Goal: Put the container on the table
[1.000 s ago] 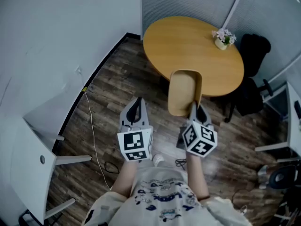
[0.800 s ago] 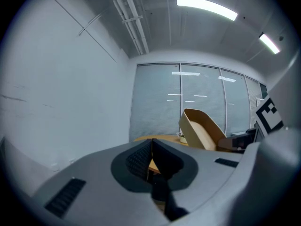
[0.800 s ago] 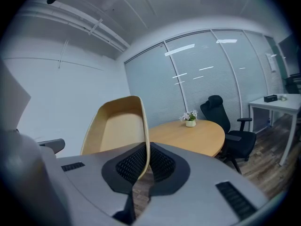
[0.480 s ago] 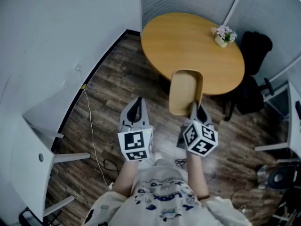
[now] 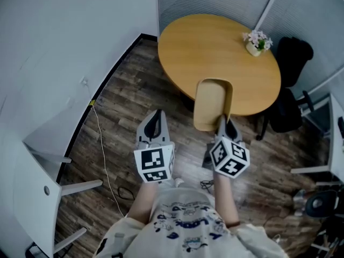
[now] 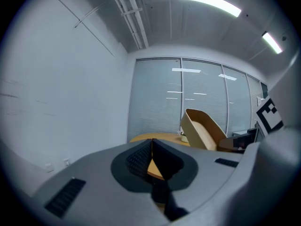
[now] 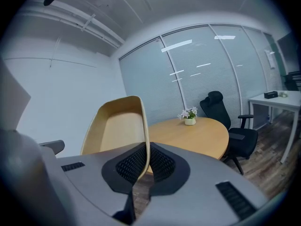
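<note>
Dark wood-plank floor (image 5: 126,104) under a round tan wooden table (image 5: 215,47) at upper centre of the head view, white walls to the left, slatted blinds behind. Compared with a second ago: table drifted slightly left and up in frame, white desk at lower left slid lower, both grippers and the load held in the same spot.

Tan rounded wooden container (image 5: 211,104) at centre frame, in the air, far end overlapping the table's near edge, near end over the floor. Only its bare tan inner bottom showing. Small cream pot of pink and white flowers (image 5: 256,41) standing on the table's far right side, next to a black office chair (image 5: 290,85).

Right gripper (image 5: 224,121) just below the container, clamped on its near rim; in the right gripper view (image 7: 145,161), thin wall of the container (image 7: 117,126) pinched between the two ribbed pads. Left gripper (image 5: 156,117) left of centre, apart from the container, over the floor; in the left gripper view (image 6: 151,147), pads pressed together with nothing between, container (image 6: 202,131) to the right beyond them.
</note>
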### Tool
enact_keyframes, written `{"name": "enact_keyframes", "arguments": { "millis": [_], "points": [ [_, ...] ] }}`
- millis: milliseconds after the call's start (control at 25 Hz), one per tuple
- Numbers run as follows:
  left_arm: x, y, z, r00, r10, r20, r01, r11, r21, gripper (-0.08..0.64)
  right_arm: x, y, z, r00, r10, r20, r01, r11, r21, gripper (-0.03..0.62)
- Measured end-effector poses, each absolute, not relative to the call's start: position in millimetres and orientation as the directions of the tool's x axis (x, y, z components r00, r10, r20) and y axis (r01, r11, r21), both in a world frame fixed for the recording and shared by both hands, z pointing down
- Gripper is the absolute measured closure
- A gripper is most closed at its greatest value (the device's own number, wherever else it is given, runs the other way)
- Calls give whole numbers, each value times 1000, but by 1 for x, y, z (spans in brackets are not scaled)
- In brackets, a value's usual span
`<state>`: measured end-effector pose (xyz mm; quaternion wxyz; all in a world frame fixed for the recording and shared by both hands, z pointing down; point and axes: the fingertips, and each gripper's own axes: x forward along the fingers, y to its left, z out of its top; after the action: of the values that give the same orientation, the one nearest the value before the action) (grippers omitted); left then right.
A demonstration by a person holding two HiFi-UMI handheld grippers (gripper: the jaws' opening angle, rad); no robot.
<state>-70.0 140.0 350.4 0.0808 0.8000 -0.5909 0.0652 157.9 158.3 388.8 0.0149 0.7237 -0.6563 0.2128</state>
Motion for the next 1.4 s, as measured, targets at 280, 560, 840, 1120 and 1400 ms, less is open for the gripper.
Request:
{"name": "enact_keyframes", "arguments": {
  "millis": [280,560,840,1120,1400],
  "points": [
    [-69,77,350,311,-929,199,-950,-305,58,555,160,98,385,72,-941,330,-957,-159,-244,578],
    [-78,9,346,331,-923,196,-944,-324,65,556,152,35,380,97,-941,323,-952,-183,-247,578],
    [-87,-54,348,350,-916,195,-937,-344,64,555,145,-23,380,128,-937,325,-948,-211,-238,578],
    [-88,-97,355,364,-909,202,-931,-359,64,555,143,-61,389,143,-930,338,-944,-231,-236,578],
    [-82,-117,365,368,-902,227,-930,-360,73,555,147,-82,399,137,-920,366,-945,-232,-229,578]
  ]
}}
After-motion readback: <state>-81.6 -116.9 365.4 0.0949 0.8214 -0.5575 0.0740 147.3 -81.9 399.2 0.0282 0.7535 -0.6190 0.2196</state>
